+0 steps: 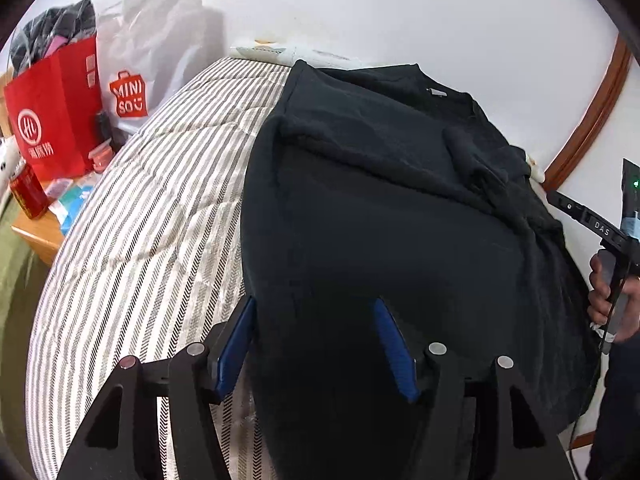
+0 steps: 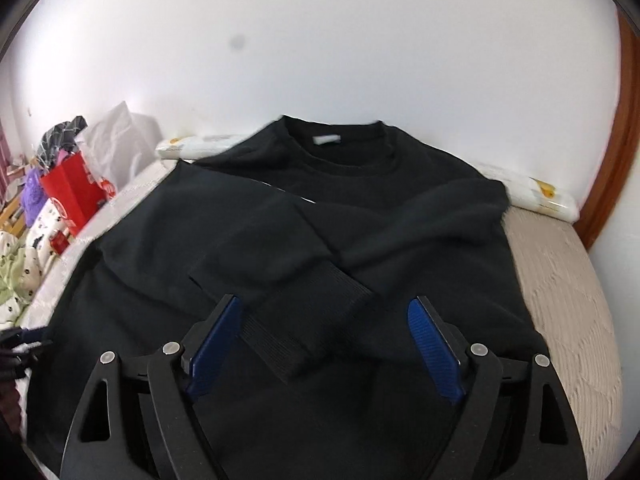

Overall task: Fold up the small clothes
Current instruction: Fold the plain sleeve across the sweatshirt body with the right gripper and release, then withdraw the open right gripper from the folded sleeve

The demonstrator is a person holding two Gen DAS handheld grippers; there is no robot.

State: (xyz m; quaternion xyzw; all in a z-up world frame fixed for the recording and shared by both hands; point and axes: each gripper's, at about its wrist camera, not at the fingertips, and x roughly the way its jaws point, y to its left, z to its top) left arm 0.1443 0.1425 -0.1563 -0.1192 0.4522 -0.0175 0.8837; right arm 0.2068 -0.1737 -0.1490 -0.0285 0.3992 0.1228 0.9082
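Note:
A black sweatshirt (image 2: pixel 400 208) lies flat on the striped bed, collar with a white label (image 2: pixel 326 139) toward the wall. Both sleeves are folded across the chest, their ribbed cuffs (image 2: pixel 316 312) crossing. My right gripper (image 2: pixel 326 308) is open, hovering over the crossed cuffs with nothing between its blue pads. My left gripper (image 1: pixel 314 306) is open over the sweatshirt's (image 1: pixel 380 200) lower left edge, its left pad at the hem's side. The right gripper (image 1: pixel 600 224) and the hand holding it show at the right edge of the left wrist view.
The striped quilt (image 1: pixel 152 208) covers the bed. A red paper bag (image 1: pixel 56 116) and a white Miniso bag (image 1: pixel 132 80) stand on a bedside table at the left. A white pillow (image 2: pixel 536 192) lies along the wall. A wooden frame (image 2: pixel 616 140) runs at the right.

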